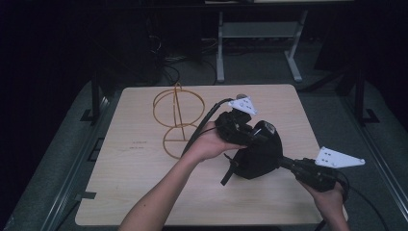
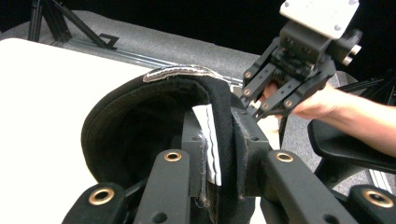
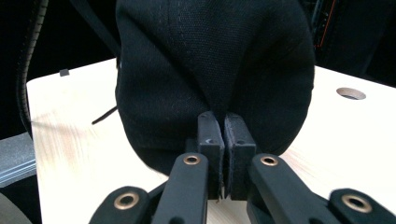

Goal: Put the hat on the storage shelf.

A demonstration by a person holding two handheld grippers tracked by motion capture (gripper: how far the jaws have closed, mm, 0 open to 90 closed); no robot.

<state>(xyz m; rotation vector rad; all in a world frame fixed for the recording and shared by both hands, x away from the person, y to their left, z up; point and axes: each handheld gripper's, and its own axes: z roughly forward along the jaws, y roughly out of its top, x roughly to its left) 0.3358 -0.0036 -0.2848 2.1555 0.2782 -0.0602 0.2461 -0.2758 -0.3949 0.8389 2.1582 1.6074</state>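
Observation:
A black cap (image 1: 260, 156) hangs just above the wooden table (image 1: 134, 183), held between both grippers. My left gripper (image 1: 250, 137) reaches in from the cap's far left side. In the left gripper view it (image 2: 219, 140) is shut on the cap's rim (image 2: 140, 121), where a white label is sewn inside. My right gripper (image 1: 281, 162) comes from the right. The right gripper view has it (image 3: 225, 135) shut on a pinched fold of the cap's black fabric (image 3: 210, 60). The right gripper (image 2: 254, 109) is also seen beyond the cap in the left gripper view.
A gold wire stand (image 1: 177, 120) with two rings sits on the table to the left of the cap. A black strap (image 1: 230, 171) dangles from the cap toward the tabletop. A round hole (image 3: 350, 93) marks the table near one edge. Grey desk legs (image 1: 220, 53) stand beyond the table.

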